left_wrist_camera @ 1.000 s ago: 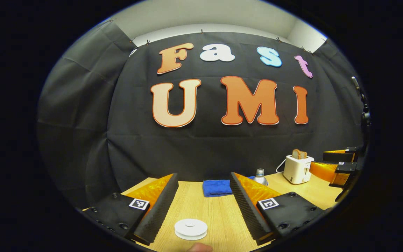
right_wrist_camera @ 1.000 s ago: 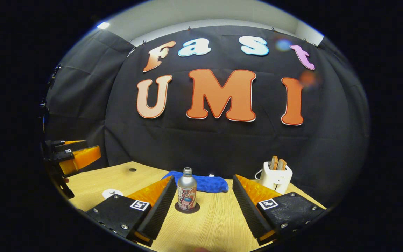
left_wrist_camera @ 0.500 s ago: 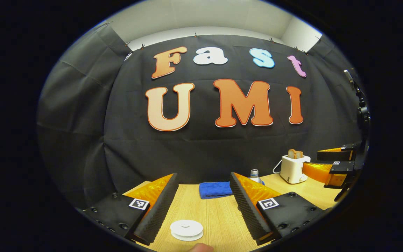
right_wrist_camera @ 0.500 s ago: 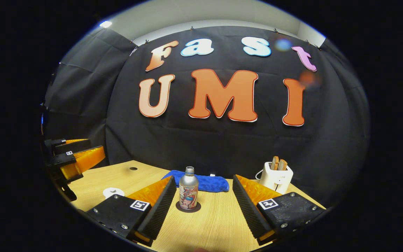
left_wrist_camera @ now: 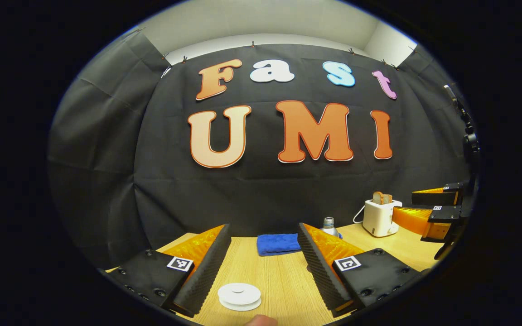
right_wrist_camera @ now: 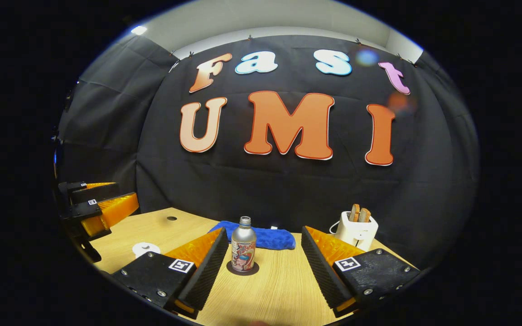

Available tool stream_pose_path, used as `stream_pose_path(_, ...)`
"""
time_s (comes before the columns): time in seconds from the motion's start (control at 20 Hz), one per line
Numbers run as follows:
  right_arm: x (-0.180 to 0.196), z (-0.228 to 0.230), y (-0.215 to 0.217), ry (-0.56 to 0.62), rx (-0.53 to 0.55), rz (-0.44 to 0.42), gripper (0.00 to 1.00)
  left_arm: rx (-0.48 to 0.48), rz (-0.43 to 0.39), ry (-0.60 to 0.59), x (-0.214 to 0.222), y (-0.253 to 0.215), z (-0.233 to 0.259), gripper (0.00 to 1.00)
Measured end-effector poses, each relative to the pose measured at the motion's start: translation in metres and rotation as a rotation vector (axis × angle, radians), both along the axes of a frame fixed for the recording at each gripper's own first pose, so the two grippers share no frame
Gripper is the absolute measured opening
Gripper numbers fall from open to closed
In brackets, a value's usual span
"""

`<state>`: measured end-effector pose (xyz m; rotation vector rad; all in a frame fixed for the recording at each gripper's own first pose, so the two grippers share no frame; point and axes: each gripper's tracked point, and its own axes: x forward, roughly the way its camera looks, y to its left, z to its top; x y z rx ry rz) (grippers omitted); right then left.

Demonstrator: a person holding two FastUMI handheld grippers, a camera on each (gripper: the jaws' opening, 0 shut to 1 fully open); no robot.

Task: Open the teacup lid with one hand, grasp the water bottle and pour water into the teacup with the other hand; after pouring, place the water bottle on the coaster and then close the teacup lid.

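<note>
1. On the pale wooden table [left_wrist_camera: 279, 280], a round white teacup lid [left_wrist_camera: 239, 296] is seen between the spread fingers of the left gripper [left_wrist_camera: 263, 265], untouched.
2. The silver metal water bottle [right_wrist_camera: 243, 250] is stood upright on a dark round coaster [right_wrist_camera: 243, 269].
3. The right gripper [right_wrist_camera: 261, 267] is held wide apart, holding nothing.

Black cloth wall [left_wrist_camera: 261, 194] behind wooden table [left_wrist_camera: 279, 276].

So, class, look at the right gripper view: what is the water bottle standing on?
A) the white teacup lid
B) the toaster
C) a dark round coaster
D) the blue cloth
C: the water bottle stands upright on the dark coaster, in front of the blue cloth.
</note>
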<state>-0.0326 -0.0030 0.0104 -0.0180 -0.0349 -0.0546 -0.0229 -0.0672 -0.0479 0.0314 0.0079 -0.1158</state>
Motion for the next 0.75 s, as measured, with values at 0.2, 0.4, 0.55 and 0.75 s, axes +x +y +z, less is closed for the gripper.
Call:
stream_pose_path(0.2,0.0,-0.004,0.0043,0.011,-0.008,0.003,0.97,0.0,-0.002,0.005,-0.0006,-0.0029,-0.0035,0.98)
stream_pose_path(0.4,0.0004,-0.0033,0.0062,0.006,-0.016,0.004,0.97,0.001,0.0,-0.002,-0.0009,-0.0018,-0.0024,0.98)
stream_pose_path(0.55,-0.0001,-0.0035,0.0065,0.007,-0.016,0.005,0.97,-0.003,0.002,0.0,-0.0009,-0.0014,-0.0041,0.98)
stream_pose_path(0.75,0.0004,-0.0059,0.0064,0.015,-0.021,0.005,0.97,-0.013,0.007,0.004,0.0001,-0.0004,-0.0059,0.98)
